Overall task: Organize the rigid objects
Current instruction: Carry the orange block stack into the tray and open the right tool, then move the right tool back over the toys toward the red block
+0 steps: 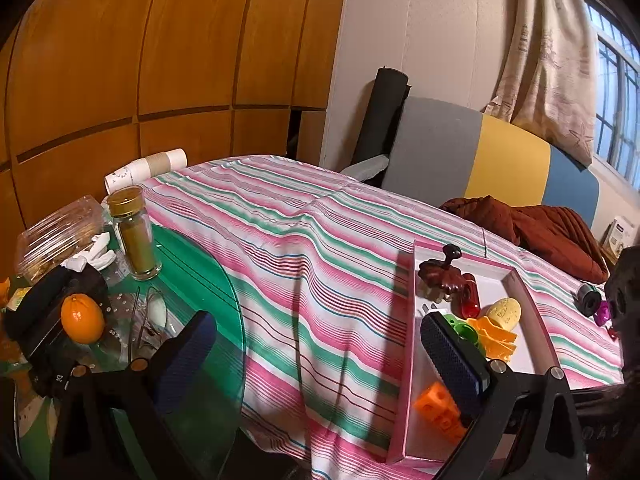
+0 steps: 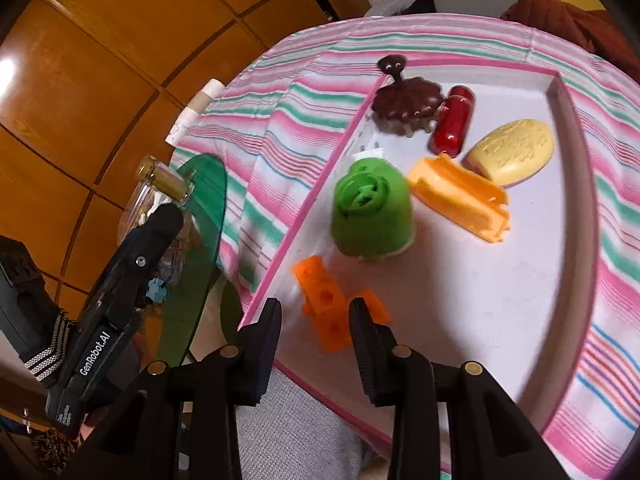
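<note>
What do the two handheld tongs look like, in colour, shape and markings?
Both tongs are black frames with brass-coloured round screws at the joints. The left tongs carry flat dark-blue pads with a fine dotted texture. The right tongs have narrow ribbed black fingers. Seen from the right wrist view, the left tongs' body bears white "GenRobot.AI" lettering, with a black-and-white striped strap beside it.

Tray [image 2: 576, 128] right half bare; toys [image 2: 372, 208] crowd left.
</note>
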Motion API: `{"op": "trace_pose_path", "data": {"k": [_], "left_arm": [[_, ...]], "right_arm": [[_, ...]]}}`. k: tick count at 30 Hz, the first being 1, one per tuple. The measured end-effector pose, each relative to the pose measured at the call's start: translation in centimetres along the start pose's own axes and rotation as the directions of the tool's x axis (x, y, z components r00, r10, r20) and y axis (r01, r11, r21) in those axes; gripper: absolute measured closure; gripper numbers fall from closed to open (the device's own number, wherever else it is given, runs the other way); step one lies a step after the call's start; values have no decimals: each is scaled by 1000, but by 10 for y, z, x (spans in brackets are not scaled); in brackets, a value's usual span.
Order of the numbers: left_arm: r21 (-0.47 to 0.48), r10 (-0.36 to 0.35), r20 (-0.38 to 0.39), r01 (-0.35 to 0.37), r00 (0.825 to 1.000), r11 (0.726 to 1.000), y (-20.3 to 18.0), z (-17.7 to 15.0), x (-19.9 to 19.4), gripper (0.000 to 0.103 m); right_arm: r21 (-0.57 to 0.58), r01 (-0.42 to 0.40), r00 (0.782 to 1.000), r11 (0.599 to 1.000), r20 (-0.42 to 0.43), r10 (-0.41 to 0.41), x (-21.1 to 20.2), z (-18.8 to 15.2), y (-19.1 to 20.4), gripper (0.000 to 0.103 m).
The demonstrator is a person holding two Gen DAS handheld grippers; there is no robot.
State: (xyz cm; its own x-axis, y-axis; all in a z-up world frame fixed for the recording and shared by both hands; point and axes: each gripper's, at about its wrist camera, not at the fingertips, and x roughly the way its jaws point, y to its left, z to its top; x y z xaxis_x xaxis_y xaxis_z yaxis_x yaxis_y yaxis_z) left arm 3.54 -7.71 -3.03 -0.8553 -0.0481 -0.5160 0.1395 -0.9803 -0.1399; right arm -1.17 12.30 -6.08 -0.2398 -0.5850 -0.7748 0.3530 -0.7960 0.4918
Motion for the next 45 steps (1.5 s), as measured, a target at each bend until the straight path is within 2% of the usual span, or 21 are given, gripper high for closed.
{"op": "trace_pose_path", "data": {"k": [4,7,10,14,16,21,25,31,33,35,37,39,41,45], "left_arm": [[-1,11,-3,-11,1000,1000,1,0,0,0],[-10,10,-9,-10,1000,1000,2,0,0,0],[-8,2,-21,-3,1000,1000,-1,-2,2,0],[17,-17,-31,18,999,1000,-12,-6,2,0],[32,-35,-37,36,999,999,-19,-8,2,0],[82,-111,-58,115,992,990,-43,-12,-2,0],[108,-204,-101,215,974,971,-68,-14,-3,0],[186,-346,-155,372,925,910,-124,-23,-17,0],[221,-397,-170,427,902,877,-143,-27,-25,0],[263,-433,-188,470,882,843,-163,-31,-32,0],[310,-459,-209,503,864,807,-184,-37,-38,0],[341,-478,-223,527,850,778,-200,-40,-43,0],[368,-494,-242,550,835,750,-213,-44,-45,0],[398,-498,-283,573,820,717,-236,-50,-46,0]], "right_arm": [[-35,-43,999,998,-16,43,1,-3,8,68],[-43,-59,998,997,31,60,-15,-5,5,68],[-22,-31,994,999,107,33,-40,-5,-8,68],[73,42,980,996,189,-56,-71,-5,-41,68],[118,86,974,989,198,-108,-82,-7,-60,68],[198,245,949,949,149,-276,-94,-18,-108,68],[293,358,913,886,87,-398,-107,-31,-157,68],[377,460,850,804,74,-521,-138,-44,-214,68],[396,504,821,768,56,-568,-148,-44,-231,68],[423,527,806,737,25,-591,-156,-45,-251,68],[451,529,801,719,16,-599,-167,-45,-268,68],[466,565,774,682,-12,-633,-176,-44,-288,68],[475,580,759,662,-20,-650,-183,-43,-302,68],[561,568,727,602,2,-687,-209,-42,-336,68]]}}
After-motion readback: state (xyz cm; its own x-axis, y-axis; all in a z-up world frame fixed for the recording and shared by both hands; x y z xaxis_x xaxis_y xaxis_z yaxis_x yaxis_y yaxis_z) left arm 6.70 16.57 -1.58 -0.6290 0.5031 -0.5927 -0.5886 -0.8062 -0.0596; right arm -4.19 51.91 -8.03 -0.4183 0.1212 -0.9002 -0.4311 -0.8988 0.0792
